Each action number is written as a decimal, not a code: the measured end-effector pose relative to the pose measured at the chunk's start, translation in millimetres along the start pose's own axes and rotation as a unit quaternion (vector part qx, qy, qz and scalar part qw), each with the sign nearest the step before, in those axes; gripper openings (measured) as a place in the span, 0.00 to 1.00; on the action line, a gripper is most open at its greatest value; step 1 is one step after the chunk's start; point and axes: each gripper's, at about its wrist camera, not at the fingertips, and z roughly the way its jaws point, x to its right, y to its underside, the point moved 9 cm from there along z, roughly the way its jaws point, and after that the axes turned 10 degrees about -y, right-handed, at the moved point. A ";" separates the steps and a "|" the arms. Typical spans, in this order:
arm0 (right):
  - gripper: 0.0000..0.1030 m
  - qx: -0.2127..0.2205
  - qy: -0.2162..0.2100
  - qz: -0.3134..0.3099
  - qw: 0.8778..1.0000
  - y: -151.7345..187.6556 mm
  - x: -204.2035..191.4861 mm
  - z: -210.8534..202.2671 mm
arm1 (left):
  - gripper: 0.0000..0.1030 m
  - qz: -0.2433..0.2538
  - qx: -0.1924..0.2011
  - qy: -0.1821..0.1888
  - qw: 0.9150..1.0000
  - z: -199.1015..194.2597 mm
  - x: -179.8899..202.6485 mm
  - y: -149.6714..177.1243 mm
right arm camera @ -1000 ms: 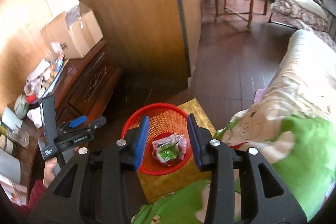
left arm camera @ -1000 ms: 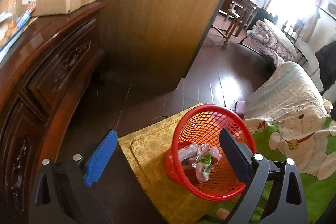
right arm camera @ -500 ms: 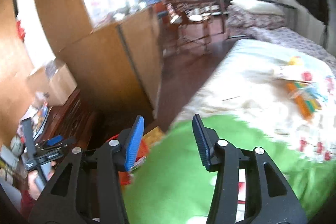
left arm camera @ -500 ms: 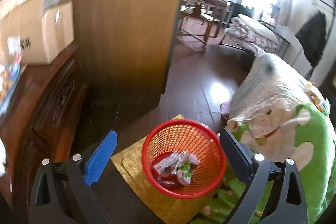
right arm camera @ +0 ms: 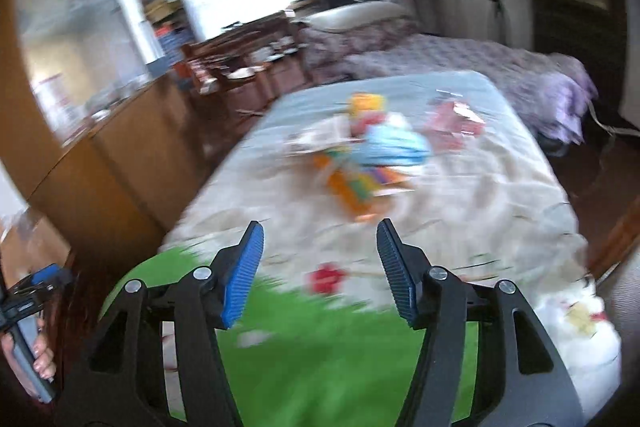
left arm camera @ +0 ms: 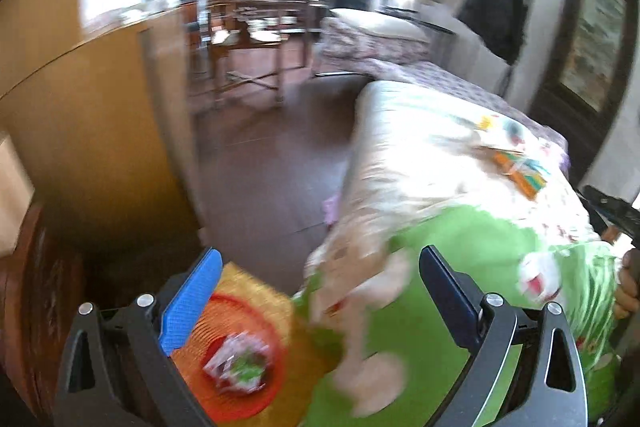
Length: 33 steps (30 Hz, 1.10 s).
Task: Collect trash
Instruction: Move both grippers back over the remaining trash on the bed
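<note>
A red mesh basket [left arm camera: 236, 359] with crumpled wrappers [left arm camera: 240, 367] in it stands on a gold box [left arm camera: 276, 311] at the lower left of the left wrist view. My left gripper [left arm camera: 320, 287] is open and empty, above the basket and the bed's edge. My right gripper [right arm camera: 318, 259] hangs over the bed with its jaws opening and nothing between them. Ahead of it, a blurred heap of colourful wrappers and packets [right arm camera: 368, 155] lies on the pale bedspread [right arm camera: 480, 195]. The same heap [left arm camera: 516, 163] shows far right in the left wrist view.
A green cartoon blanket [right arm camera: 320, 355] covers the near end of the bed. A tall wooden panel [left arm camera: 88, 131] stands left, with dark floor [left arm camera: 272, 155] beyond it. Further back are a wooden chair [left arm camera: 244, 43] and a second bed [right arm camera: 460, 63]. A hand [right arm camera: 36, 351] holds the other gripper.
Both grippers have swung right, away from the basket and over the bed. The right gripper's jaws have widened. The basket slid to the lower left of the left wrist view.
</note>
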 end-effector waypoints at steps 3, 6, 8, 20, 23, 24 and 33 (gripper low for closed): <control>0.58 -0.004 0.014 0.052 0.999 -10.5 42.4 9.8 | 0.94 0.040 0.001 0.017 0.999 17.7 55.2 -23.1; 0.62 -0.004 0.014 0.101 0.995 -16.0 70.3 18.4 | 0.94 0.073 -0.001 0.032 0.997 37.4 108.9 -43.2; 0.62 -0.005 0.008 0.129 0.992 -18.0 83.7 26.5 | 0.94 0.088 -0.008 0.050 0.995 54.2 148.9 -56.3; 0.71 -0.036 -0.044 0.250 0.966 9.1 116.1 46.0 | 0.94 0.095 -0.017 0.114 0.989 151.1 313.2 -125.7; 0.72 -0.040 -0.044 0.255 0.965 11.9 116.2 48.3 | 0.94 0.091 -0.028 0.111 0.989 180.2 339.6 -136.7; 0.72 -0.041 -0.043 0.254 0.965 12.9 116.2 48.7 | 0.94 0.090 -0.029 0.109 0.990 186.1 340.4 -137.0; 0.72 -0.041 -0.043 0.259 0.964 14.1 114.1 48.9 | 0.94 0.067 -0.120 0.058 0.989 241.4 302.9 -113.7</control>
